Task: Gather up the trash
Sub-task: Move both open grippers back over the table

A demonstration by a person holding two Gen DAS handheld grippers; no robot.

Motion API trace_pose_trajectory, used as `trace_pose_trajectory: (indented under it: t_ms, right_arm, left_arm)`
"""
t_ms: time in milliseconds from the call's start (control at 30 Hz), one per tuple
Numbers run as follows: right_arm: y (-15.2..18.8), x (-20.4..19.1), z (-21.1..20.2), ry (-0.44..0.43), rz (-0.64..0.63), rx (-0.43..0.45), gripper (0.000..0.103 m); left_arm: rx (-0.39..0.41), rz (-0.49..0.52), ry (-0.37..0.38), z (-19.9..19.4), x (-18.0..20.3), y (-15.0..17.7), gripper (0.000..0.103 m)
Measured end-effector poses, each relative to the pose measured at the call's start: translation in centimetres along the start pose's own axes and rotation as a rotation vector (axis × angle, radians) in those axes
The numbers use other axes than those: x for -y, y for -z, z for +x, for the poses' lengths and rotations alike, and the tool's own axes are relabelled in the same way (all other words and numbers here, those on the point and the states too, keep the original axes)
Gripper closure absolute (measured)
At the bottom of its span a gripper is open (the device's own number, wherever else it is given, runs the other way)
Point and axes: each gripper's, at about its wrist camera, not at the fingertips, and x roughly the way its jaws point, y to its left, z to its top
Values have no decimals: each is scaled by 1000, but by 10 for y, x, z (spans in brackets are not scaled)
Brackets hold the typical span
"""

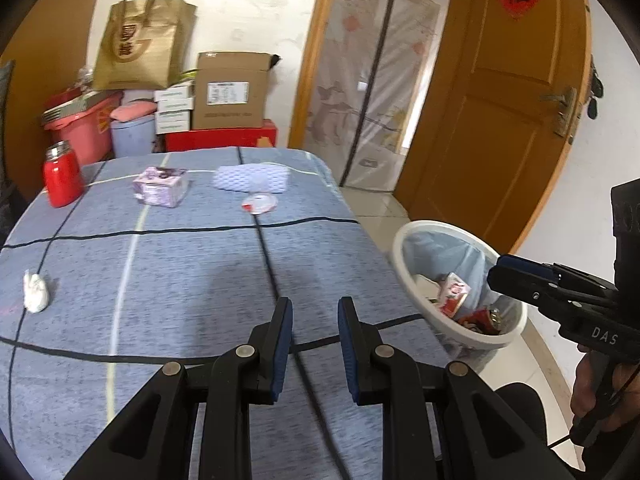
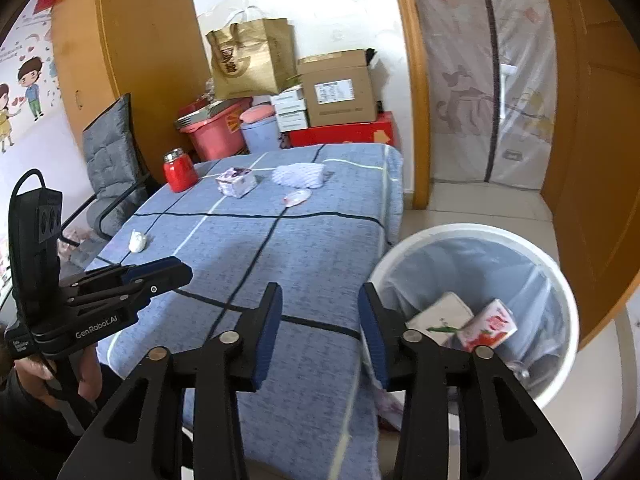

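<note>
A: Why is the bin (image 2: 560,280) standing off the table's (image 1: 180,264) right corner?

B: So trash can be swept or dropped straight in, I judge; from the right wrist view it sits at about four o'clock, just beside the cloth's edge; a white carton (image 2: 440,314) and a red-and-white carton (image 2: 490,324) already lie inside.

A: And the right gripper (image 2: 320,332)?

B: Its fingers are spread with nothing between them; it hangs between table edge and bin, which looks like the pose after a drop.

A: The left gripper (image 1: 315,340)?

B: Parted too, narrower, empty; it points across the cloth toward twelve o'clock, where the leftovers are.

A: What remains?

B: In the left wrist view, a crumpled tissue (image 1: 36,292) at nine o'clock near the left edge; a round foil lid (image 1: 260,203) at about twelve; a small purple box (image 1: 161,186) at eleven; a white foam net (image 1: 252,178) just behind the lid.

A: The red jar (image 1: 62,174)?

B: Upright at ten o'clock on the far corner; probably a keeper, not trash.
</note>
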Motion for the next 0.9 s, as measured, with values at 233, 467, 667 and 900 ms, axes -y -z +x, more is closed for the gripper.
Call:
trace_pose_trajectory:
  t_ms: [233, 467, 667, 900]
  right_arm:
    - [-8, -19, 20, -40, -40, -15, 60]
    - [-16, -37, 39, -74, -75, -31, 58]
    - [-24, -46, 47, -85, -90, -36, 57]
    - [-38, -53, 58, -86, -117, -36, 57]
  left_arm:
    - [3, -44, -73, -9, -34, 8, 80]
    - [10, -84, -151, -16, -67, 10, 80]
    - [21, -122, -190, -22, -95, 13, 72]
    - [36, -163, -251, -29, -129, 15, 72]
